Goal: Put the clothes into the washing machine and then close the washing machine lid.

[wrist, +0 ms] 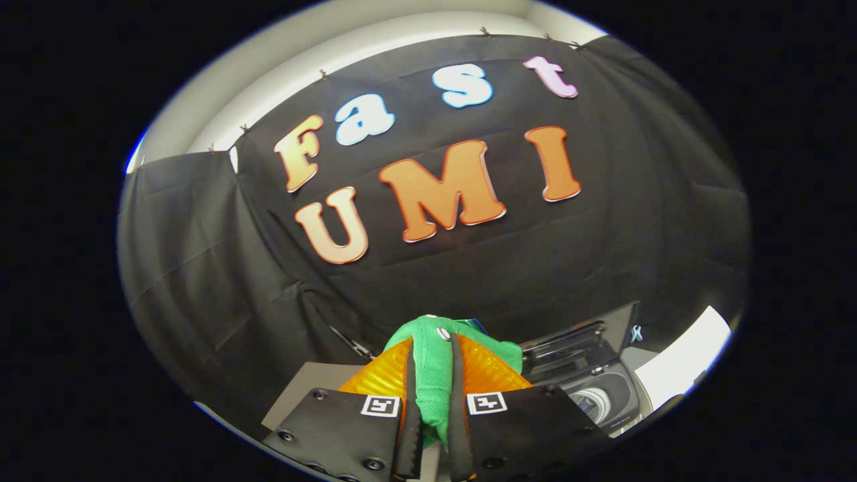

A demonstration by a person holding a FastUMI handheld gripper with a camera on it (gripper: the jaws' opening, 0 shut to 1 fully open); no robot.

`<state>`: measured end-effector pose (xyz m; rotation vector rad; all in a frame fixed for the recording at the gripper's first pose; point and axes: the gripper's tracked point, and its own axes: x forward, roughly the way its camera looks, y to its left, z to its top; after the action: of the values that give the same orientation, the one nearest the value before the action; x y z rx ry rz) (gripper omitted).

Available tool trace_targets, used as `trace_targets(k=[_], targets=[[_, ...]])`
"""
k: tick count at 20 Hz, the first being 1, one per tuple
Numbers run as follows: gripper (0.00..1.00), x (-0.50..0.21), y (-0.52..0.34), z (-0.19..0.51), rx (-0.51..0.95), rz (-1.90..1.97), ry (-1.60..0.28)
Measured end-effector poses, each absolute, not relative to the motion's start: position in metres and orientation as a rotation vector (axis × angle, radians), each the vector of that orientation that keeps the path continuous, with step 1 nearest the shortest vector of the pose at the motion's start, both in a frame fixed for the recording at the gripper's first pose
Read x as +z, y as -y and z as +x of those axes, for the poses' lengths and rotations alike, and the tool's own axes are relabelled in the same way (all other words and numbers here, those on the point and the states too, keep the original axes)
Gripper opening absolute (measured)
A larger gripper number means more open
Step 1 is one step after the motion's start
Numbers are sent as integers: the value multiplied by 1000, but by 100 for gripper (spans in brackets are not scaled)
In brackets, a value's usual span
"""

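My gripper (434, 395) is clenched on the green garment (435, 375): both fingers press its bunched cloth between them, and the rest bulges up just past the tips, with a small white button showing. I have it lifted clear, so I judge I am in the carrying step, the clothes not yet in the drum. Off to the right of my fingers and lower sits the washing machine (602, 395), its lid (579, 341) raised and tilted back, the drum opening (592, 402) showing beneath it. Next I need to swing right and down until the cloth hangs over that opening, then release it; the lid comes after.
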<state>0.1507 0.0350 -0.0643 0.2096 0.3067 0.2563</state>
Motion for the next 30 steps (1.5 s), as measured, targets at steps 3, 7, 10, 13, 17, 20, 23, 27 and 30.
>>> trace_targets(k=[3,7,10,13,17,20,23,27,30], targets=[[23,-66,18,160,182,242,-310],[23,-78,71,167,129,239,-325],[23,-98,95,169,119,210,-352],[23,-121,112,173,129,189,-384],[23,-162,131,182,129,162,-458],[23,-194,144,187,110,123,-501],[23,-234,152,188,91,89,-552],[23,-290,158,189,71,85,-617],[23,-336,159,195,55,73,-665]])
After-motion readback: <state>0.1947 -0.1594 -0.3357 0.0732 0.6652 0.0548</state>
